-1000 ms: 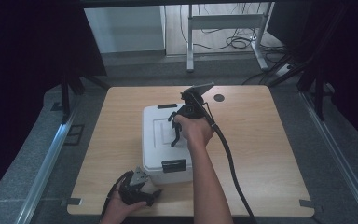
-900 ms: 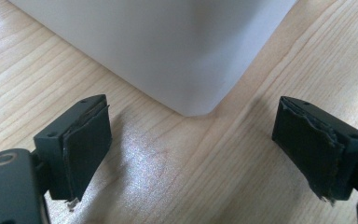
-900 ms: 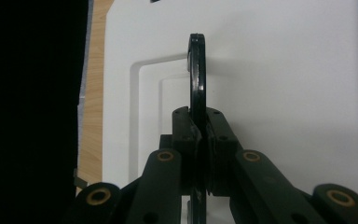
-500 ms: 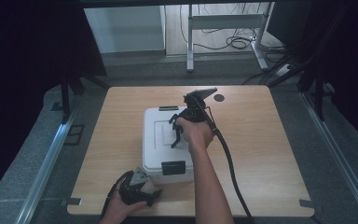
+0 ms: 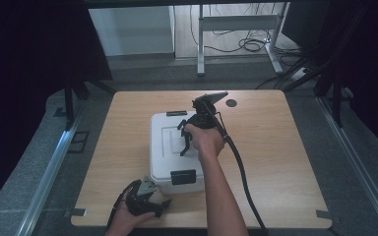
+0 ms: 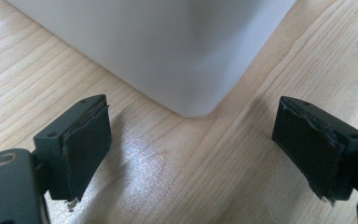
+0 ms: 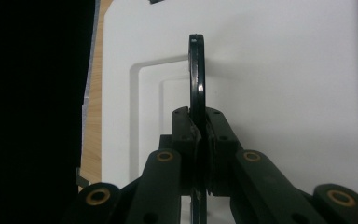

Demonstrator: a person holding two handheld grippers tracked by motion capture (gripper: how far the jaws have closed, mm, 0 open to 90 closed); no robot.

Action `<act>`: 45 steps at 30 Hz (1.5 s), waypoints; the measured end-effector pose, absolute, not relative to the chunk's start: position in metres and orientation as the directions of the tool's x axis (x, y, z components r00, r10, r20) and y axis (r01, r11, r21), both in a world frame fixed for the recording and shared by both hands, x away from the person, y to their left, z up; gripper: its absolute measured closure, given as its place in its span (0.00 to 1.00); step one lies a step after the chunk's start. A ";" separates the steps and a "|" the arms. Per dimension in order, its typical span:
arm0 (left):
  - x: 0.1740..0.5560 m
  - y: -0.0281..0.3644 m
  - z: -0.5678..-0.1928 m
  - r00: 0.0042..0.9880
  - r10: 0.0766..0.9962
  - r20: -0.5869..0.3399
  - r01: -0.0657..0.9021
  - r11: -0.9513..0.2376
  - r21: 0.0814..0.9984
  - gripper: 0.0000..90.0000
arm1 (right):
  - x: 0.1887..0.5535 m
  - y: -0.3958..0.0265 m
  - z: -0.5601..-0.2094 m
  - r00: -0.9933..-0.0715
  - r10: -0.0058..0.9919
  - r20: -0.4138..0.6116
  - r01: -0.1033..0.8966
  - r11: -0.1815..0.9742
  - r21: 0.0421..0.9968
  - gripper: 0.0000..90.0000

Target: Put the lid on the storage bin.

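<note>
A white lidded box (image 5: 167, 147) stands on the wooden table (image 5: 275, 162); its lid (image 7: 279, 84) has a black handle (image 7: 196, 70) standing up on edge. My right gripper (image 5: 184, 142) reaches over the lid from the right and is shut on that handle, the pads (image 7: 182, 126) pinching it from both sides at the gripper (image 7: 198, 119). My left gripper (image 5: 145, 194) rests low by the box's front left corner (image 6: 186, 93). Seen along its own jaws, the left gripper (image 6: 191, 130) is open wide, with only bare table between the pads.
A black latch (image 5: 183, 177) sits on the box's front face and another (image 5: 176, 113) at its far edge. A round cable hole (image 5: 231, 103) lies near the table's back edge. The right gripper's cable (image 5: 243, 182) trails toward the front. Bare wood lies on both sides.
</note>
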State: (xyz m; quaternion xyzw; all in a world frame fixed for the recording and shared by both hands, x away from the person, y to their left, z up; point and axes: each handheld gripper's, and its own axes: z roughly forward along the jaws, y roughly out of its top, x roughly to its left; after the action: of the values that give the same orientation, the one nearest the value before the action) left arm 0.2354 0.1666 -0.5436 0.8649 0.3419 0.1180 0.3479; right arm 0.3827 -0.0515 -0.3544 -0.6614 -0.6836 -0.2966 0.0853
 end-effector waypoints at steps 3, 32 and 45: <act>0.235 0.166 -0.544 0.737 0.674 -0.035 0.510 -0.522 0.684 0.13 | 0.383 -0.052 -0.356 -0.104 0.855 0.509 0.955 -0.057 0.291 0.94; 0.235 0.167 -0.544 0.739 0.673 -0.031 0.507 -0.526 0.683 0.13 | 0.378 -0.089 -0.345 -0.239 0.830 0.503 0.916 0.021 0.401 0.59; 0.235 0.167 -0.544 0.739 0.673 -0.032 0.508 -0.526 0.682 0.13 | 0.370 -0.132 -0.348 -0.294 0.817 0.496 0.874 0.019 0.486 0.58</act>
State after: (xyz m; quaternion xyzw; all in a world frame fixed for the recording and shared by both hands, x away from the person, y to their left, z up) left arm 0.2355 0.1667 -0.5435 0.8655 0.3410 0.1185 0.3472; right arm 0.3699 -0.1324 -0.3478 -0.5930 -0.7128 -0.3726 0.0377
